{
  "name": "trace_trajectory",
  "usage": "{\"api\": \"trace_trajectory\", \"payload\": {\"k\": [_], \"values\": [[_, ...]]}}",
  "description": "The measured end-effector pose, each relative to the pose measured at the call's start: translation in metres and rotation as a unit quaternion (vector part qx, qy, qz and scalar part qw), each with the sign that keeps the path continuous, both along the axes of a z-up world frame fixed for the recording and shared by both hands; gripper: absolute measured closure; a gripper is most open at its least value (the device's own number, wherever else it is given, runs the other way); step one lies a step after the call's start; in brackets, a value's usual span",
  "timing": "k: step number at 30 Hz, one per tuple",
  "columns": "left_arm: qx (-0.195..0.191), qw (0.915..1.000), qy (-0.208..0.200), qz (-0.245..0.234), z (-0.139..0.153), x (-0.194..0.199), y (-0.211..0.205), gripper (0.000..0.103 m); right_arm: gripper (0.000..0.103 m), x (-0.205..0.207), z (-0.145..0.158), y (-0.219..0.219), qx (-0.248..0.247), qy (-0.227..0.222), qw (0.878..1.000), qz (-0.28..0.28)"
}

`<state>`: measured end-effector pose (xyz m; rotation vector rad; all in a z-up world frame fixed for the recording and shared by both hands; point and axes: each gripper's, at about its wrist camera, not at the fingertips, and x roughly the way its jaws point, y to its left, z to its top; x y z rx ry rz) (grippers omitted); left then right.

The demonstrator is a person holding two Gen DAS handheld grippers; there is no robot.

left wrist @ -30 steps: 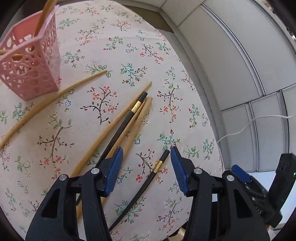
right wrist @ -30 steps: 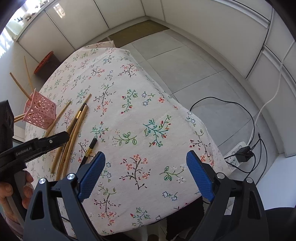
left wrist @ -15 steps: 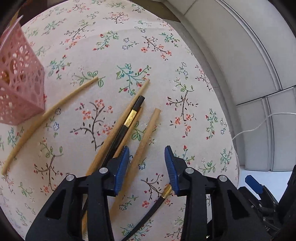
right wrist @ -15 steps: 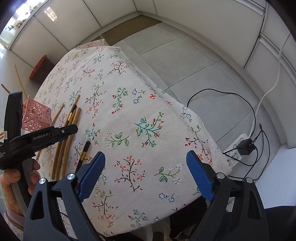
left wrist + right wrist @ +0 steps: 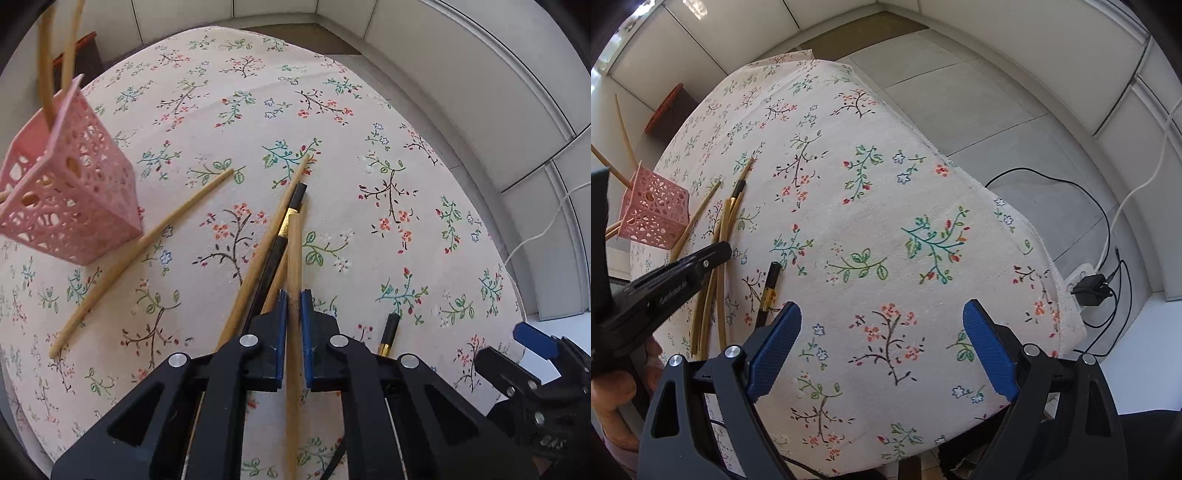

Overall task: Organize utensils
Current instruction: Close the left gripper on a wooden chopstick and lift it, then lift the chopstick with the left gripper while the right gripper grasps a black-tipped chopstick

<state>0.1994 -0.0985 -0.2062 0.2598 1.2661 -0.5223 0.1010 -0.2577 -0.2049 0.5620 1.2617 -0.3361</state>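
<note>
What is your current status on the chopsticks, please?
Left hand-held gripper shut on bamboo chopstick. Right hand-held gripper open, empty. Pink holder upright at left. Black chopstick alongside.

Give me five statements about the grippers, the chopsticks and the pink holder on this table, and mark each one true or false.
1. The left gripper is closed on a bamboo chopstick. True.
2. The right gripper holds a black chopstick. False: its jaws stand wide open with nothing between them, over the floral tablecloth.
3. The pink holder is empty. False: bamboo sticks already stand in it.
4. A black chopstick with a gold band lies apart from the bundle, to the right of the left gripper. True.
5. Every chopstick on the cloth is black. False: most are bamboo-coloured.
</note>
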Motion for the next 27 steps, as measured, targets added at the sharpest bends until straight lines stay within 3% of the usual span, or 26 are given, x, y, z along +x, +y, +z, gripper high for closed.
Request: {"api": "trace_trajectory", "payload": {"k": [5, 10, 13, 15, 18, 21, 22, 23, 25, 27], "values": [[-0.034, 0.9988, -0.026, 0.021, 0.034, -0.014, 0.034, 0.096, 0.016, 0.023, -0.007, 0.021, -0.015, 0.014, 1.000, -0.003], [-0.069, 0.9942, -0.060, 0.057, 0.071, -0.027, 0.076, 0.096, 0.016, 0.047, -0.013, 0.051, -0.066, 0.030, 0.997, 0.017], [-0.089, 0.9907, -0.074, 0.073, 0.087, -0.037, 0.096, 0.096, 0.020, 0.057, -0.025, 0.070, -0.067, 0.051, 0.996, 0.040], [-0.099, 0.9882, -0.082, 0.084, 0.093, -0.041, 0.104, 0.096, 0.022, 0.059, -0.024, 0.082, -0.103, 0.042, 0.992, 0.054], [-0.105, 0.9851, -0.099, 0.092, 0.105, -0.050, 0.115, 0.096, 0.032, 0.060, -0.020, 0.082, -0.099, 0.035, 0.994, 0.036], [-0.112, 0.9826, -0.111, 0.097, 0.114, -0.056, 0.121, 0.096, 0.059, 0.060, -0.016, 0.085, -0.113, 0.016, 0.993, 0.039], [-0.116, 0.9816, -0.114, 0.101, 0.119, -0.058, 0.126, 0.096, 0.078, 0.061, -0.014, 0.087, -0.110, 0.009, 0.993, 0.044], [-0.121, 0.9803, -0.115, 0.105, 0.122, -0.059, 0.130, 0.096, 0.087, 0.061, -0.013, 0.088, -0.112, 0.004, 0.993, 0.047], [-0.129, 0.9780, -0.118, 0.113, 0.126, -0.061, 0.136, 0.096, 0.091, 0.060, -0.012, 0.086, -0.094, -0.012, 0.995, 0.043], [-0.136, 0.9757, -0.122, 0.121, 0.130, -0.063, 0.140, 0.096, 0.095, 0.059, -0.010, 0.077, -0.044, -0.032, 0.998, 0.039]]}}
